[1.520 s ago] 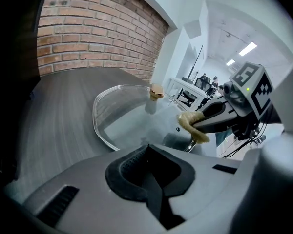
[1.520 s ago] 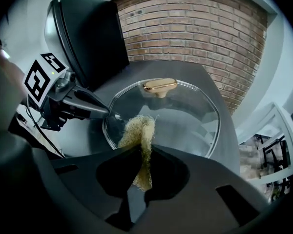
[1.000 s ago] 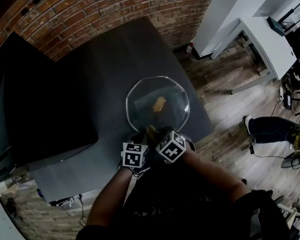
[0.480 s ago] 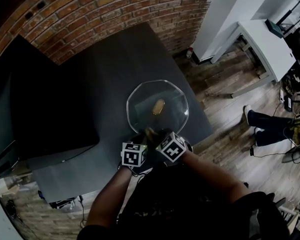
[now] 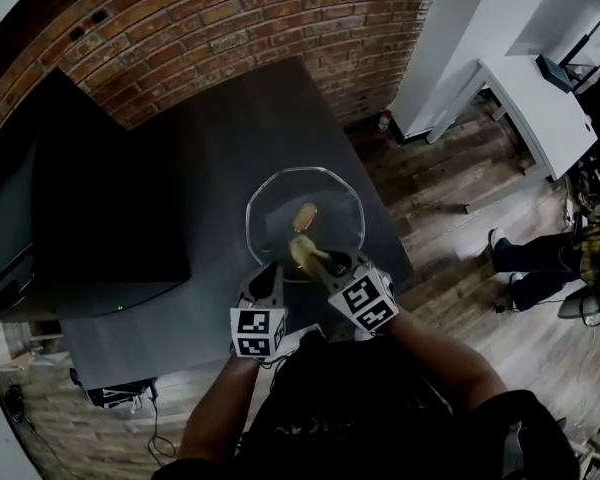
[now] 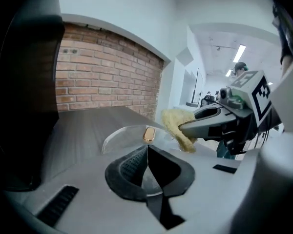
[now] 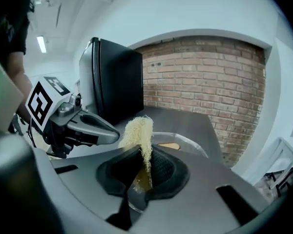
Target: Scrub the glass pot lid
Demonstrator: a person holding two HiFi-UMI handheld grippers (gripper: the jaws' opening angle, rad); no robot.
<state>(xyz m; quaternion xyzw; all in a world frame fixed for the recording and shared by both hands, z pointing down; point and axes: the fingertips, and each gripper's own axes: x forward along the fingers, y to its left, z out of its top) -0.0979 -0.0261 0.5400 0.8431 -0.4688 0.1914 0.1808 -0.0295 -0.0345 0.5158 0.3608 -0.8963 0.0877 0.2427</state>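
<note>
- Brick wall [image 5: 230,28] behind, dark bench [image 5: 210,168] running out from it.
- On bench near front edge: glass pot lid [image 5: 330,203], gold knob [image 5: 305,215] at centre.
- Left claw [image 6: 147,149]: jaws pressed together on lid's near rim.
- Right claw [image 7: 145,155]: clamped on yellowish fibrous scrubber [image 7: 139,133], tuft sticking out past jaws.
- Scrubber over near part of lid, just right of left claw; contact with glass unclear.

No words, numbers, brand names or signs can be read anywhere in these views. The only printed patterns are the black-and-white square markers on the cubes of the left tongs [image 5: 273,269] and the right tongs [image 5: 316,256], and they carry no letters.
</note>
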